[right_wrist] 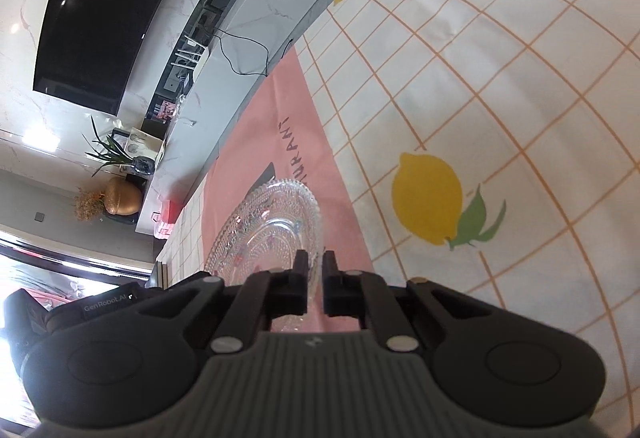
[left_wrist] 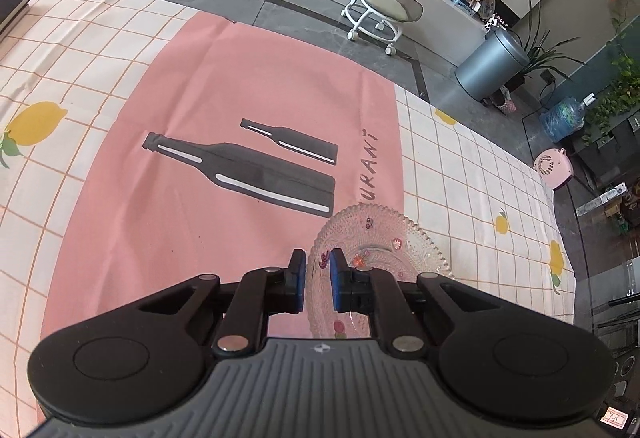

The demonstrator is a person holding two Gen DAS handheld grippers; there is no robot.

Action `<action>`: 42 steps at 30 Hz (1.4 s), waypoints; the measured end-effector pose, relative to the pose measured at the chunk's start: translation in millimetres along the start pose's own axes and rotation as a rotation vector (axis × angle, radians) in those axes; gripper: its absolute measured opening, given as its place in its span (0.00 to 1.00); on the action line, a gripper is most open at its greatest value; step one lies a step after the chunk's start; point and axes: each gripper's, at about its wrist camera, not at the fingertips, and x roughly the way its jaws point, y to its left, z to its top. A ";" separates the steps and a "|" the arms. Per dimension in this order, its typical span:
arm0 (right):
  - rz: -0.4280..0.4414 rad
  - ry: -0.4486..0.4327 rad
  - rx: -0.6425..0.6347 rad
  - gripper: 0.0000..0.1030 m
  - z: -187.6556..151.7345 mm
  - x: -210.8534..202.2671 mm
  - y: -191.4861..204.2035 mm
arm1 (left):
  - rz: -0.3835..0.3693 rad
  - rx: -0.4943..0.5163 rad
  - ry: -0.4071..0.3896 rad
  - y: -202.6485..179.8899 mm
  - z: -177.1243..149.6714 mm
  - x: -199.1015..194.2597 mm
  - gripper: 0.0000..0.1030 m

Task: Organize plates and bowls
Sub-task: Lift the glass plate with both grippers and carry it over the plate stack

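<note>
Over the pink mat (left_wrist: 200,110), at its edge beside the lemon-print cloth (left_wrist: 472,174), we find one glass plate (left_wrist: 384,238). Our left gripper (left_wrist: 317,280) and right gripper (right_wrist: 315,270) each pinch its rim, jaws nearly closed, opposite sides.

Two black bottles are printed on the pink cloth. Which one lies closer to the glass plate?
The larger bottle: its base ends right beside the glass plate rim. The smaller bottle lies farther up the pink cloth.
</note>
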 end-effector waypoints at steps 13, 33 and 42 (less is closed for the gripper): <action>0.016 -0.032 -0.002 0.04 -28.2 -86.5 -27.4 | -0.013 -0.017 -0.052 -41.5 -80.6 -46.6 0.13; -0.055 0.018 -0.093 0.04 -87.2 -159.4 -70.8 | -0.059 -0.055 -0.097 -37.1 -206.1 -63.4 0.13; -0.110 0.016 -0.126 0.04 -94.2 -155.6 -75.8 | -0.065 -0.029 -0.105 -33.2 -223.1 -56.0 0.13</action>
